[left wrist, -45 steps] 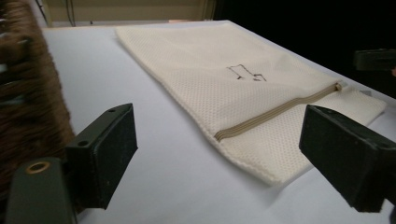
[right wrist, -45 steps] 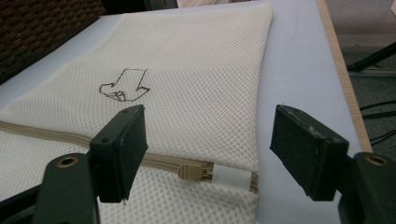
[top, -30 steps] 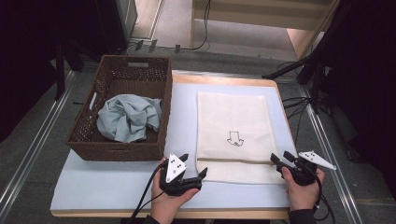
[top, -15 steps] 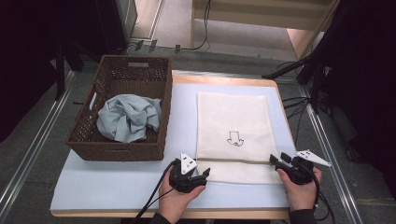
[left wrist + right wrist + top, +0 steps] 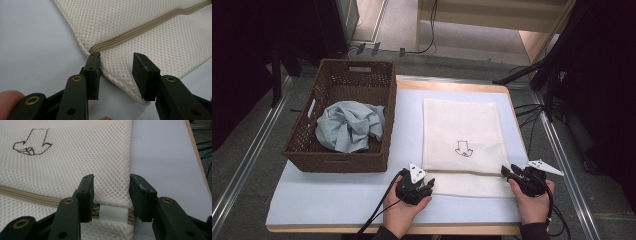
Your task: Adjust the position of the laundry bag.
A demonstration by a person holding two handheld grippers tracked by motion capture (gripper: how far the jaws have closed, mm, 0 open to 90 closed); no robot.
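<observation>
Basket (image 5: 344, 82) holds blue cloth (image 5: 349, 125) | both claws closing, part-open around mesh bag (image 5: 462, 130) corners

The left claw (image 5: 428, 184) sits closer to the mesh bag (image 5: 462, 135) corner now — both claws' jaws have just been closing, the right claw (image 5: 511, 173) astride the zip end.

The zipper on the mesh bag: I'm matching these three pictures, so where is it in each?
High view: the zipper crosses the mesh bag near its front edge, between both grippers.
Left gripper view: zipper slants from the upper right down to the left jaw.
Right gripper view: zipper comes in from the left, ending between the jaws.
Shared landmark: the zipper's tan tape.
</observation>
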